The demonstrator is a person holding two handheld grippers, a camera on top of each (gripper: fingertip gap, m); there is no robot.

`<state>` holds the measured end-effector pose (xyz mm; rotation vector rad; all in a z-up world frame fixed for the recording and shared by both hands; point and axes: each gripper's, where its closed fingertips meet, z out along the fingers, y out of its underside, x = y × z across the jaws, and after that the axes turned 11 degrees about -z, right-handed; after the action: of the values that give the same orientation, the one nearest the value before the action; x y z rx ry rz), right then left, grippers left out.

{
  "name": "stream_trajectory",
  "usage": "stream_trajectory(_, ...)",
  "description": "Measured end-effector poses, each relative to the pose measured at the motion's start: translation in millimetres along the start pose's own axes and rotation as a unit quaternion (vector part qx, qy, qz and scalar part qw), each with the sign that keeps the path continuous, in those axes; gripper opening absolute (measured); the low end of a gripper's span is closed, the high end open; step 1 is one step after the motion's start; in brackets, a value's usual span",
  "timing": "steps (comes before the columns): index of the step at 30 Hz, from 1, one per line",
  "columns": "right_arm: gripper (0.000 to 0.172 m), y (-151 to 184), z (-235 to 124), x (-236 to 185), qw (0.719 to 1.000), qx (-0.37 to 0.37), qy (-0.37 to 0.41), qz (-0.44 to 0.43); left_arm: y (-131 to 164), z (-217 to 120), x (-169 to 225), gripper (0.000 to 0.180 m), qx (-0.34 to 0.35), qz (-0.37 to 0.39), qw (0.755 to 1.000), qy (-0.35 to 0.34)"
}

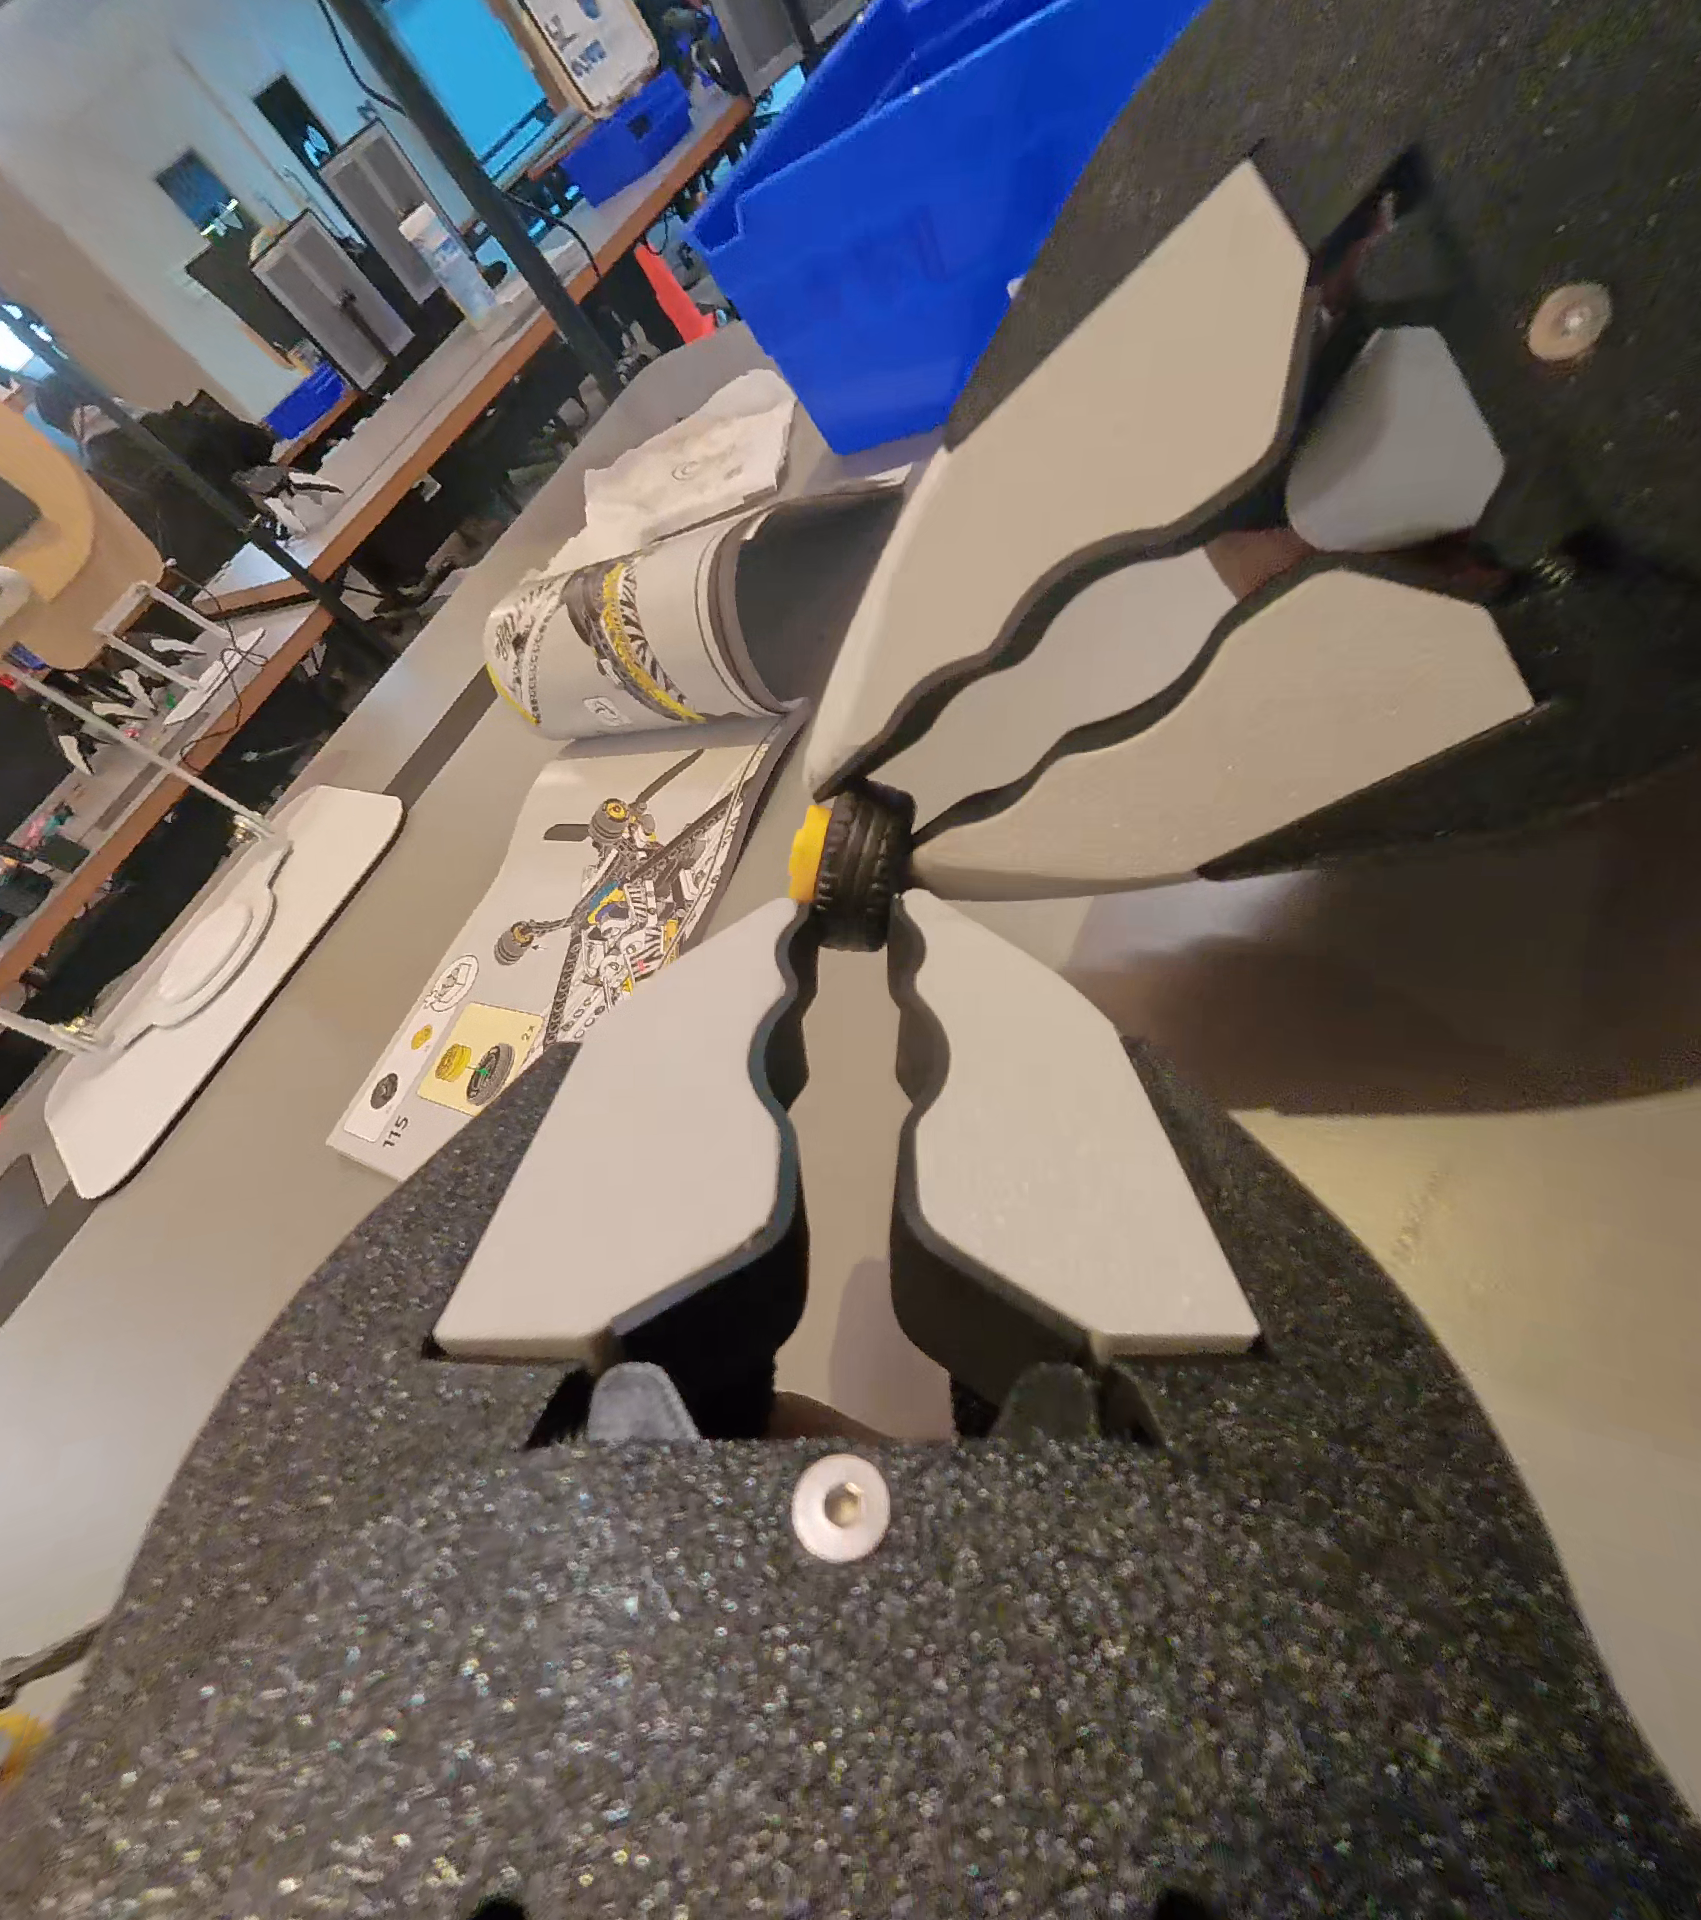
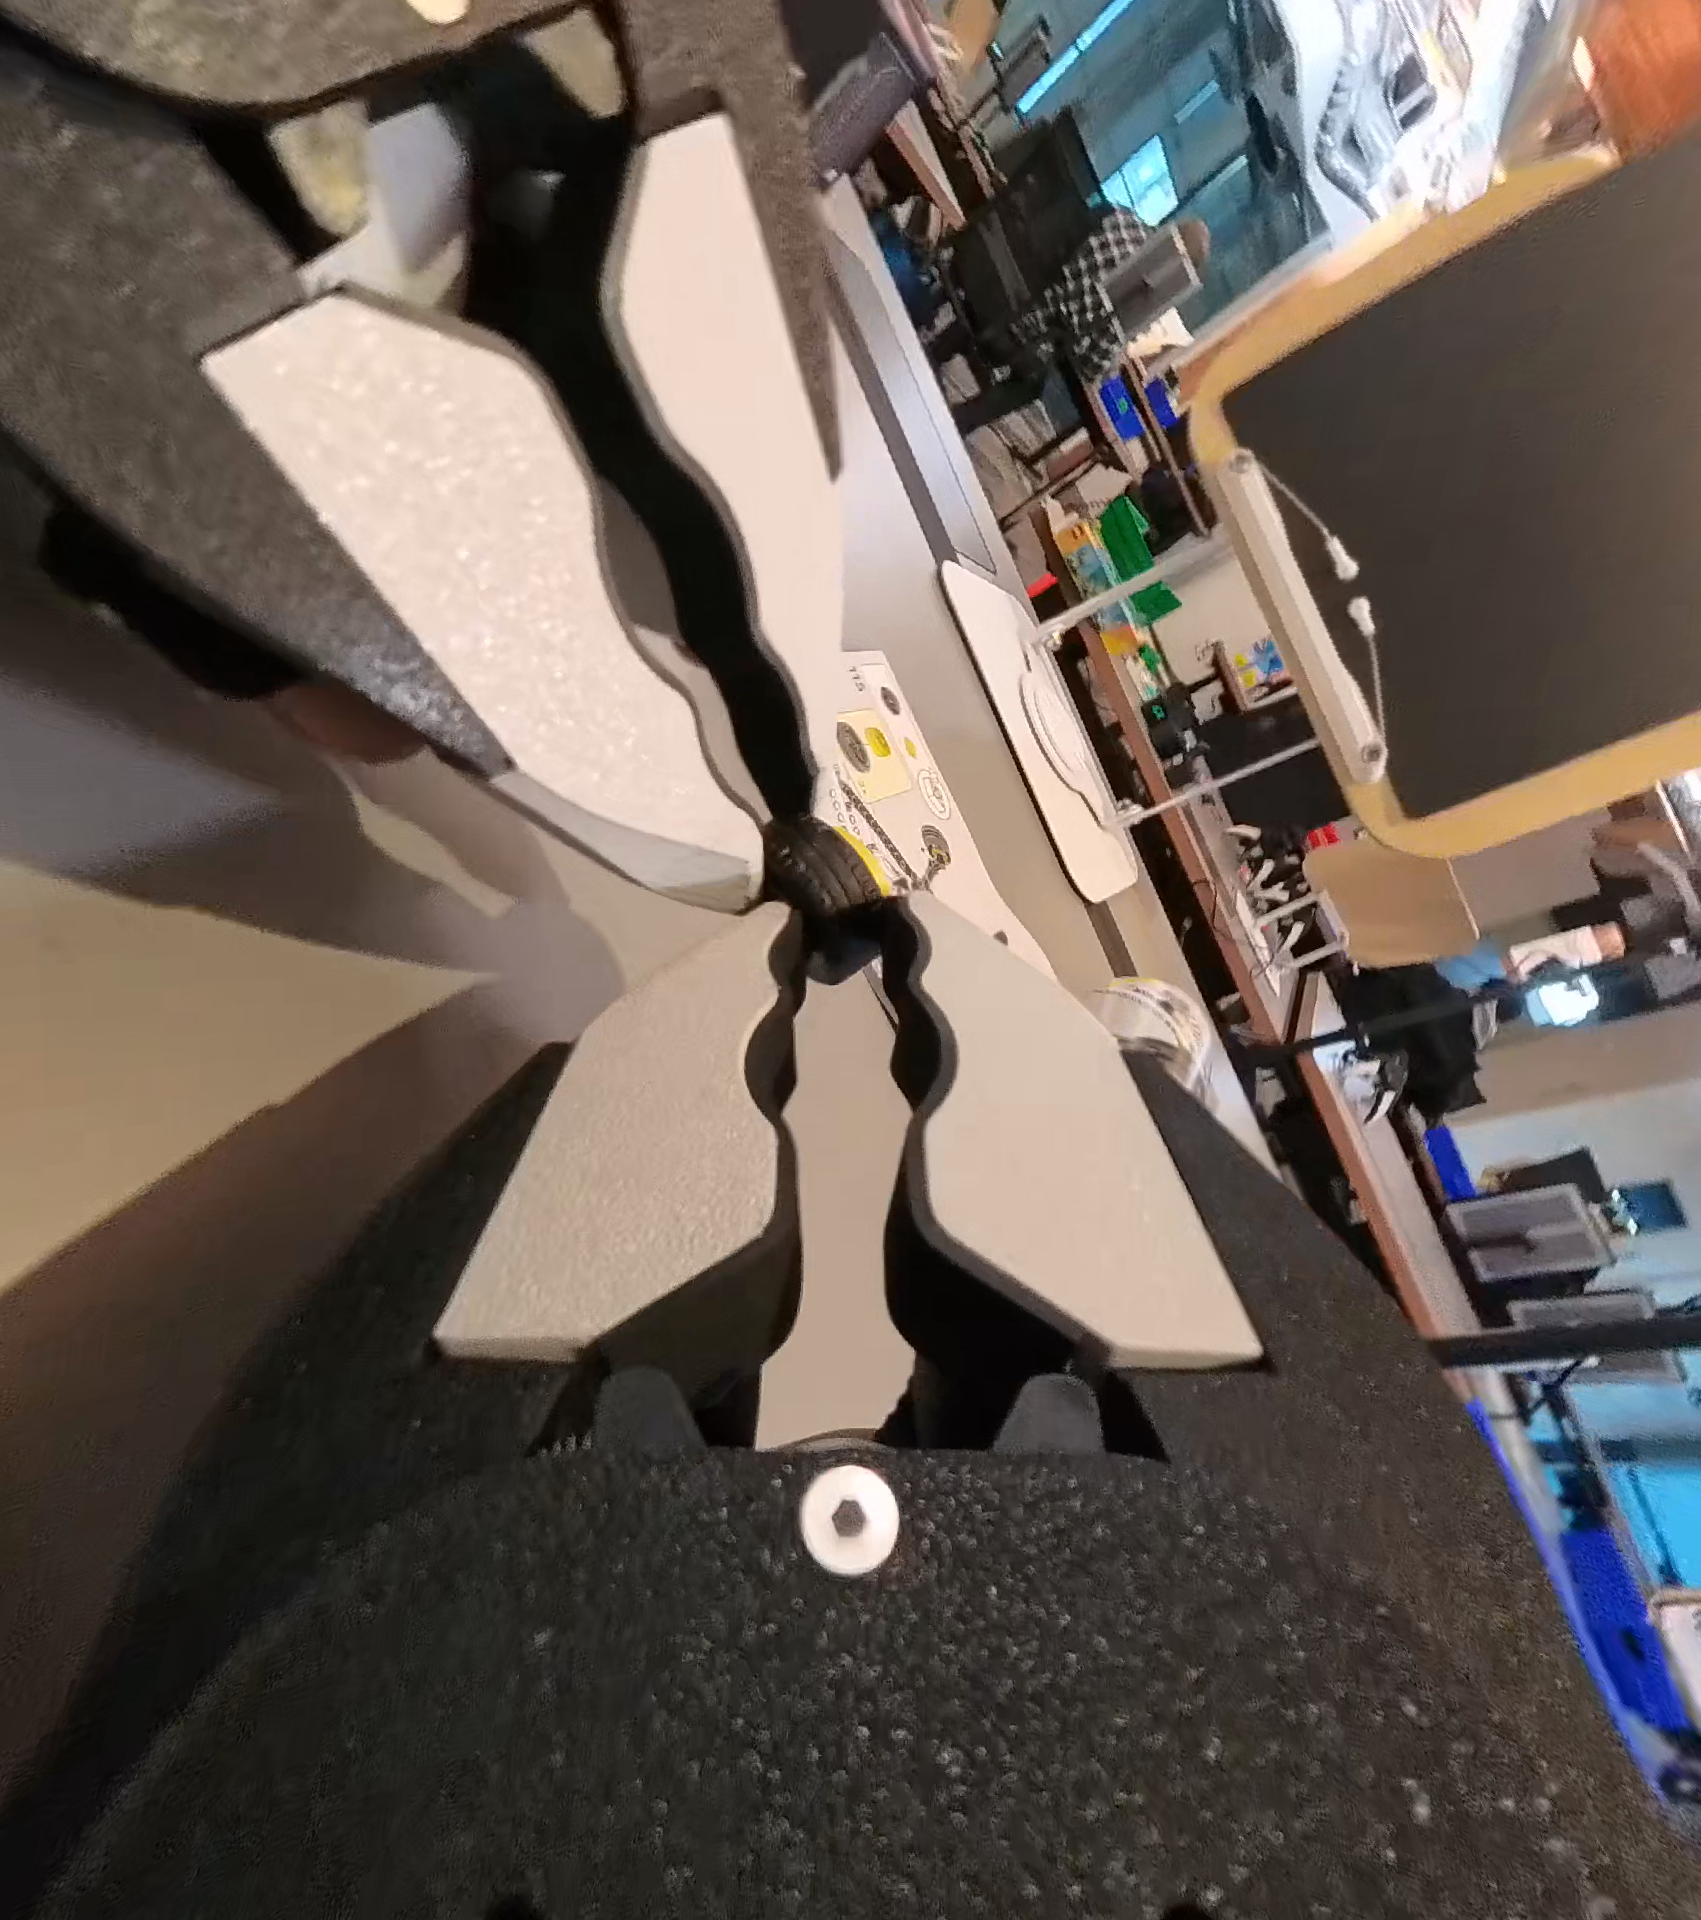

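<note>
Wheel: small toy wheel (image 1: 851,873), black tyre on a yellow hub, held in the air above the grey table (image 1: 202,1299), where my two grippers meet.
Left gripper: I have my left gripper (image 1: 841,914) clenched on the tyre, fingertips on either side of it.
Right gripper: my right gripper (image 2: 841,935) comes in from the other side and grasps the same wheel, its tips also pressing on the tyre.
Under the wheel: an open instruction booklet (image 1: 534,997) lies flat, its far pages curled into a roll.
Table's left edge: a white plate-like pad (image 1: 202,966) sits beside the booklet.
Far end: crumpled white paper (image 1: 690,457), then blue bins (image 1: 856,281).
</note>
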<state>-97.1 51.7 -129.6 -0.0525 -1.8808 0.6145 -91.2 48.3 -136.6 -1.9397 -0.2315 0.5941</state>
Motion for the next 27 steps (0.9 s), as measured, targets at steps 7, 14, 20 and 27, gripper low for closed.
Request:
stream_trajectory(7,0.013,2.6,5.0,-4.4,0.995,-0.018,-0.025,0.097,4.6,0.5,0.2,0.012,-0.01,-0.007,1.0,-0.006)
stream_trajectory(14,0.013,4.1,8.2,-6.2,0.982,-0.026,-0.045,0.18,4.4,0.7,-1.2,0.011,-0.011,0.018,0.999,-0.028)
stream_trajectory(20,0.014,8.3,10.7,-18.8,0.954,0.016,-0.149,0.259,12.1,3.4,-1.4,0.013,-0.019,0.045,0.998,0.034)
stream_trajectory(27,0.018,4.4,-3.4,6.2,0.897,0.136,-0.265,0.325,12.1,-5.5,-1.3,0.014,0.037,0.338,0.94,0.008)
